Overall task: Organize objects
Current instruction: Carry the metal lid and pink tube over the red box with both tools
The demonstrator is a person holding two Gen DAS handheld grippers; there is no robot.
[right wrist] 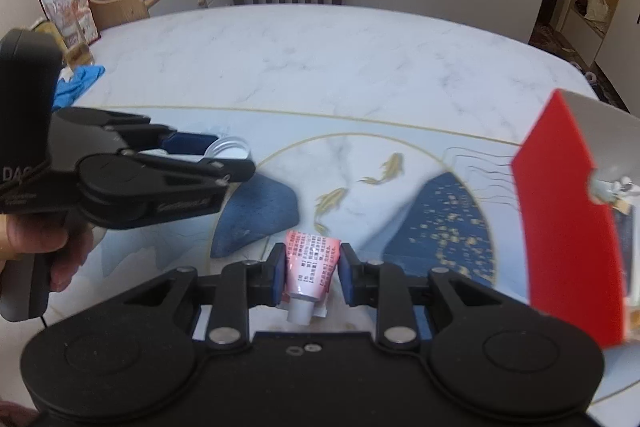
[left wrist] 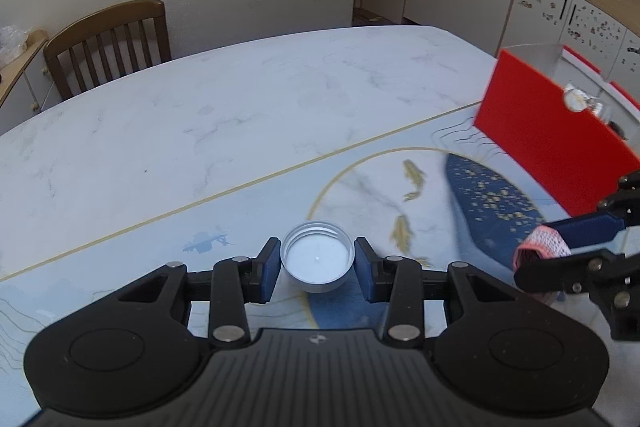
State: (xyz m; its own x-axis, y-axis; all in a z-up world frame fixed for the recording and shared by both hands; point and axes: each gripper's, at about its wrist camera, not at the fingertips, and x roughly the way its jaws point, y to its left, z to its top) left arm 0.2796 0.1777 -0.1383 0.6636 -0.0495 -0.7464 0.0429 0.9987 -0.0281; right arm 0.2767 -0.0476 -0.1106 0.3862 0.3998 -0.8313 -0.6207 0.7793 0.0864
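Observation:
My left gripper (left wrist: 317,263) is shut on a round silver tin lid (left wrist: 317,256), open side up, held above the patterned mat (left wrist: 120,267). The lid also shows in the right wrist view (right wrist: 229,148), between the left gripper's fingers. My right gripper (right wrist: 312,269) is shut on a small pink-and-white tube (right wrist: 310,269), cap toward the camera. In the left wrist view the right gripper (left wrist: 540,255) enters from the right with the pink tube (left wrist: 541,246) in it. A red box (left wrist: 548,135) with grey inner walls stands at the right, also in the right wrist view (right wrist: 568,219).
The white marble table (left wrist: 240,99) stretches far and left. A wooden chair (left wrist: 108,43) stands at its far side. In the right wrist view a blue cloth (right wrist: 76,83) and a printed carton (right wrist: 68,7) lie at the table's left edge. Small items lie inside the red box (left wrist: 580,99).

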